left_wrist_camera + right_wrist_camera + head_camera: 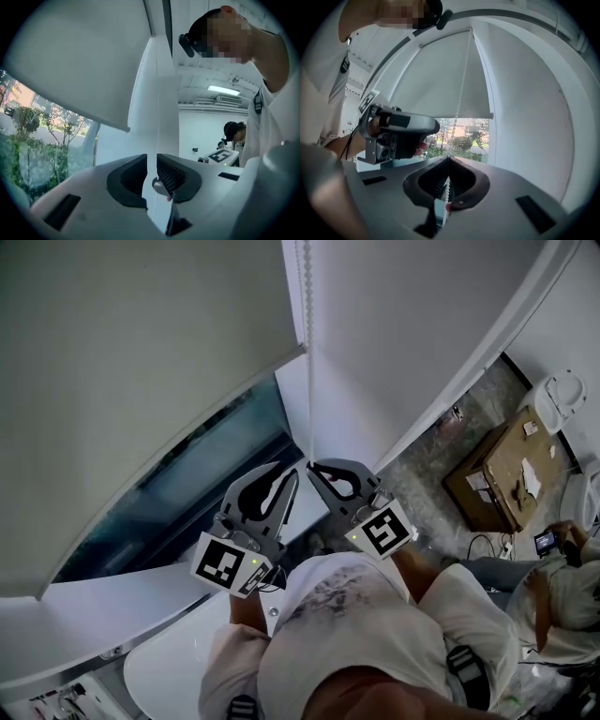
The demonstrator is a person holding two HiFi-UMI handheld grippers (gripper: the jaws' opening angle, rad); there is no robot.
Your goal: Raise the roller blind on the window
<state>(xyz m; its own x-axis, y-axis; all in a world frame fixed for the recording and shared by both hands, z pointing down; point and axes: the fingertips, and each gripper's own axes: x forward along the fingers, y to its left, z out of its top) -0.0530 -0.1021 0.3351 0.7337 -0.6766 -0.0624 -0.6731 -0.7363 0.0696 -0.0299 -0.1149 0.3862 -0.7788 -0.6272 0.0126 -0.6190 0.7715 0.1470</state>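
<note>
White-walled room, seen steeply from above. Pale roller blind [141,381] lowered over most of the window [187,474], upper end cut off by the frame; trees [28,126] blurred beyond the glass. Bead chain [306,352] hanging just right of the blind, lower run hidden behind the grippers. Right gripper [448,159] closed tight on the chain, beads pinched between its pads. Left gripper [151,161] just beside it, jaws a narrow slit apart, gripping nothing. Black-and-white square markers [225,563] on both cubes. Cardboard box [497,479] on the floor [422,474], label print too small to read.
</note>
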